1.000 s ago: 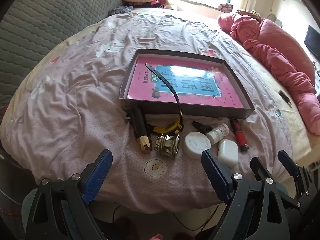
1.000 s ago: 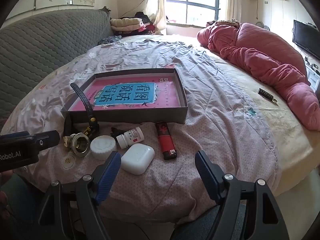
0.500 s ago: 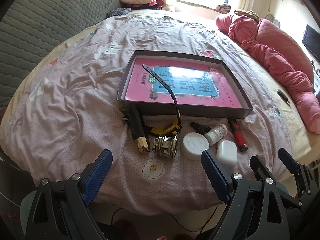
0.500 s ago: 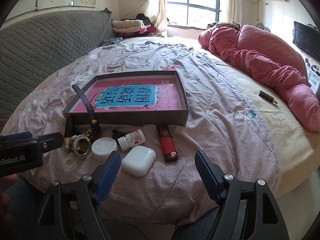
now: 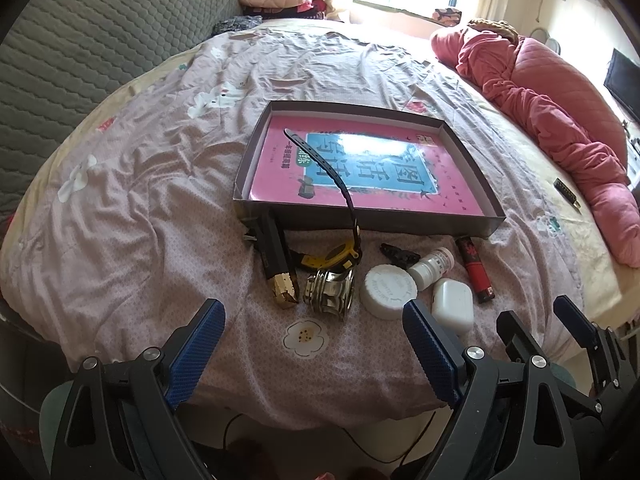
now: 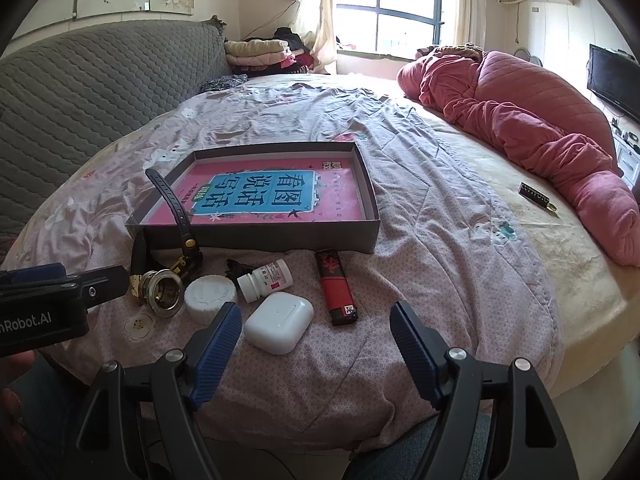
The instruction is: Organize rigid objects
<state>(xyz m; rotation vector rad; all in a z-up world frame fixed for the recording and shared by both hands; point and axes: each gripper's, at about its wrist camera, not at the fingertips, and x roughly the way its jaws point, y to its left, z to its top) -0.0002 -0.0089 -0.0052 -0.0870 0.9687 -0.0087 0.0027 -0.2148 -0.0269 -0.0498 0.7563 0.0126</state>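
Note:
A shallow grey box (image 5: 360,227) (image 6: 256,236) with a pink book inside lies on the bed. In front of it sits a row of small items: a black and gold tool (image 5: 276,264), a metal fitting (image 5: 330,290) (image 6: 160,290), a watch with a black strap (image 5: 340,184) (image 6: 176,208), a white cap (image 5: 388,292) (image 6: 210,293), a white pill bottle (image 5: 434,264) (image 6: 264,276), a white earbud case (image 5: 452,306) (image 6: 279,322) and a red lighter (image 5: 476,272) (image 6: 336,288). My left gripper (image 5: 312,348) and right gripper (image 6: 316,344) are open and empty, short of the row.
The bed has a pink floral sheet (image 5: 140,200). A pink quilt (image 6: 540,128) lies bunched at the right. A small dark object (image 6: 536,196) lies on the yellow blanket. A grey padded headboard (image 6: 80,88) is at the left, folded clothes (image 6: 260,50) at the back.
Both grippers have pulled back and risen slightly, so the bed and items look a little farther away. Nothing on the bed has moved.

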